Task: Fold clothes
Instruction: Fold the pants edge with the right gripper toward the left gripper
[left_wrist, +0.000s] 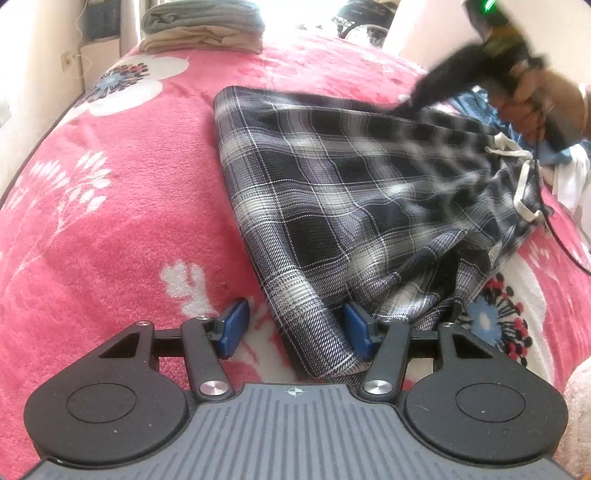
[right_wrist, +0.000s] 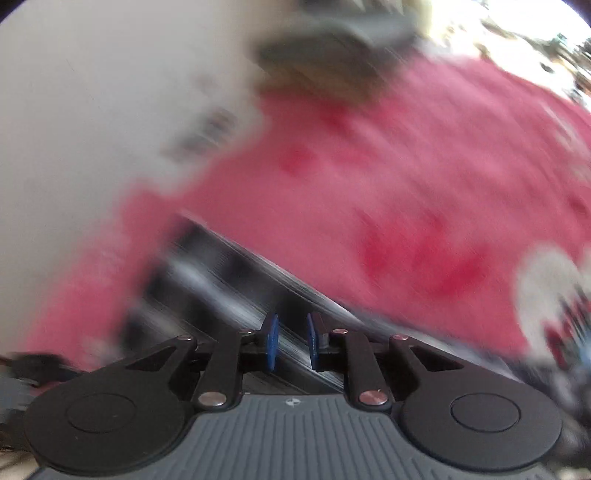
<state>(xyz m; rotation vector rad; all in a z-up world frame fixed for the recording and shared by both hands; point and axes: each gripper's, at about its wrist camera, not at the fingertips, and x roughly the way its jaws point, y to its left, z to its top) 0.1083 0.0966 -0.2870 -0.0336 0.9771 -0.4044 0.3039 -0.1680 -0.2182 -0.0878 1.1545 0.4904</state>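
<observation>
**Plaid shorts mid-fold: left side parked, right side on the move**

Starting at the left gripper (left_wrist: 291, 332) — its blue pads are spread apart, and the near corner of the navy-and-white plaid woven shorts (left_wrist: 354, 206) lies in the gap between them. The right-hand pad looks like it's resting against the cloth, the other one sits clear over the blanket, so nothing is pinched there as far as I can see. The right gripper (right_wrist: 292, 341) has its pads parted only a little, with blurry plaid fabric running under and behind them; I don't see any cloth clamped in that gap.

Moving outward, the shorts lie on the fluffy pink blanket with white and blue flowers (left_wrist: 110, 221), roughly in the middle of the bed, with the far left edge flat and square. The right side is bunched and rumpled near the white drawstring (left_wrist: 517, 155). In the left wrist view the right gripper shows up as a dark smear over that far right edge, held by the person's hand (left_wrist: 535, 96). A stack of folded grey and beige clothes (left_wrist: 203, 29) sits at the far end of the bed.

My read — one fold has been laid over and the fabric let go. Next up probably means re-gripping the bunched waistband side and smoothing it flat before folding again.
</observation>
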